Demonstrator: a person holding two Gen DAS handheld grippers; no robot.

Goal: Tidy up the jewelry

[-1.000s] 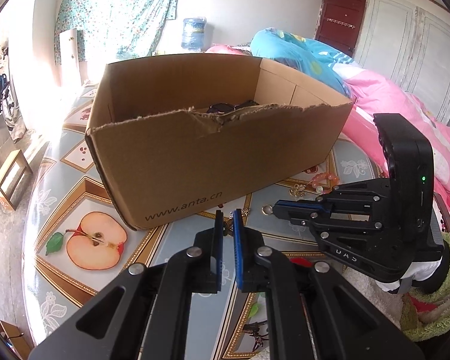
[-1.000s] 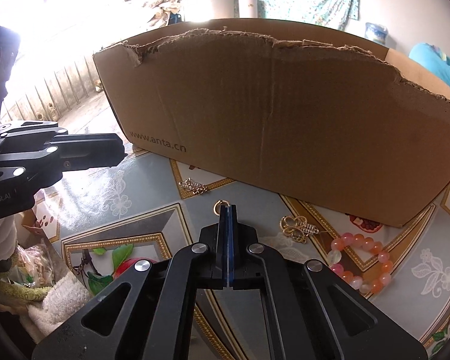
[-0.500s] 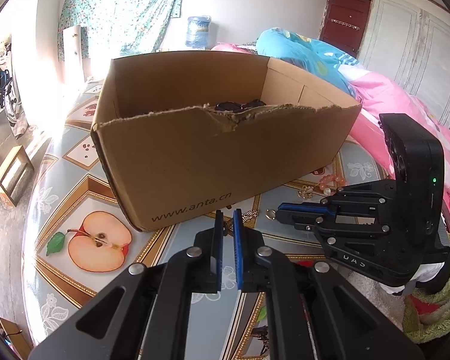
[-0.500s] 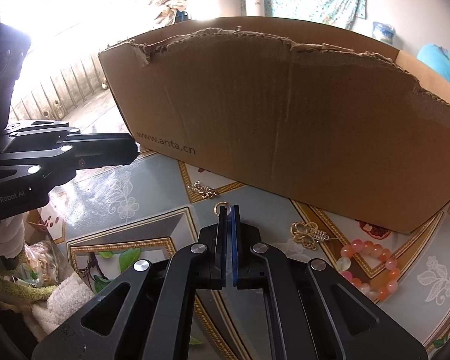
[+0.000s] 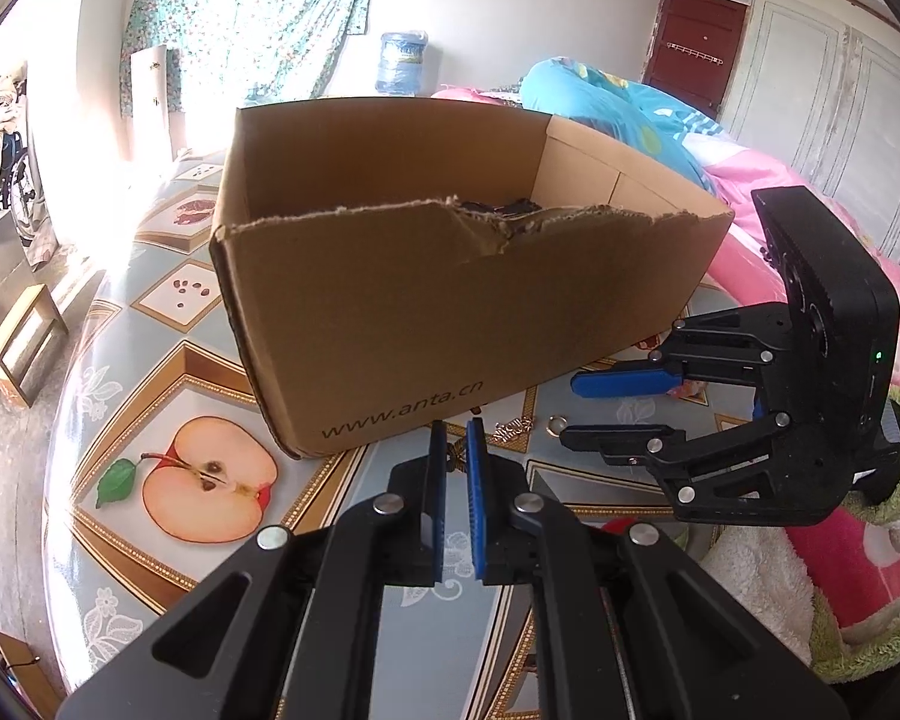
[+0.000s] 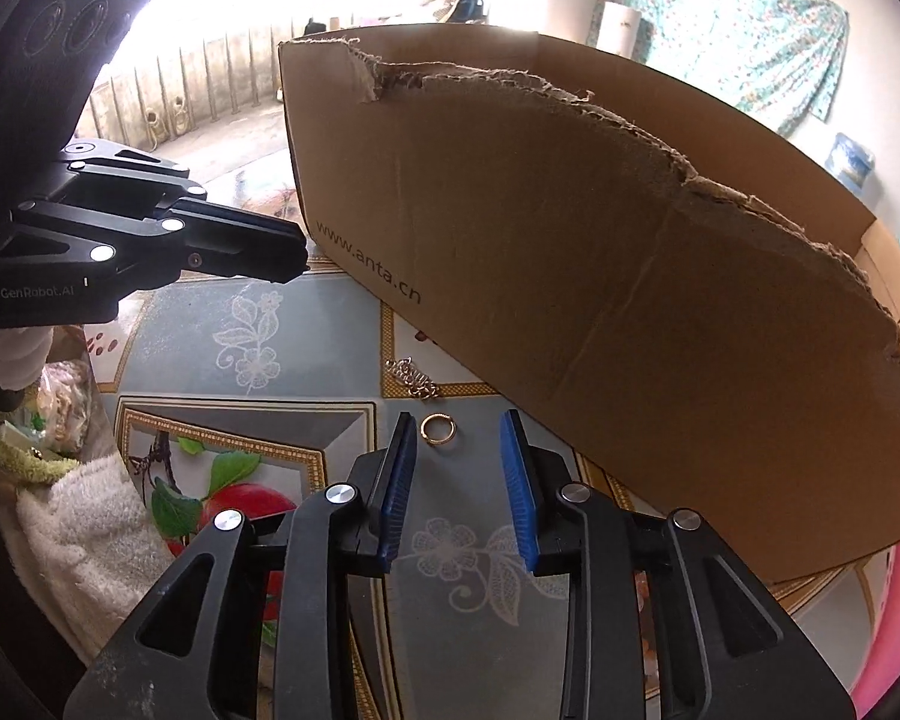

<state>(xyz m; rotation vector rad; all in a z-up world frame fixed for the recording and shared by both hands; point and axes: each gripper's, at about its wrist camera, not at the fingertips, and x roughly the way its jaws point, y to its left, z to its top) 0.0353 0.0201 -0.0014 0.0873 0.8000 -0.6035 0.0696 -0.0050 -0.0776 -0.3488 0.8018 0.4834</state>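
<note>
A small gold ring (image 6: 438, 429) lies on the tablecloth between the tips of my right gripper (image 6: 459, 420). The jaws are opening and do not touch the ring. In the left wrist view the ring (image 5: 557, 423) sits just off the right gripper (image 5: 573, 414), with a short gold chain piece (image 5: 513, 429) next to it. The chain (image 6: 414, 378) lies near the foot of the open cardboard box (image 5: 450, 312). Dark items show over the box's torn rim. My left gripper (image 5: 450, 438) is shut, hovering by the box's near corner with nothing seen held.
The table (image 5: 150, 360) wears a blue cloth with fruit pictures. A white towel (image 6: 90, 528) lies at its near edge. A bed with pink and blue bedding (image 5: 750, 228) stands behind the box. A white-gloved hand (image 6: 12, 354) holds the left gripper.
My right gripper has rolled and opened. The ring that stuck out from its shut tips now lies free on the cloth. The left gripper has barely moved.
</note>
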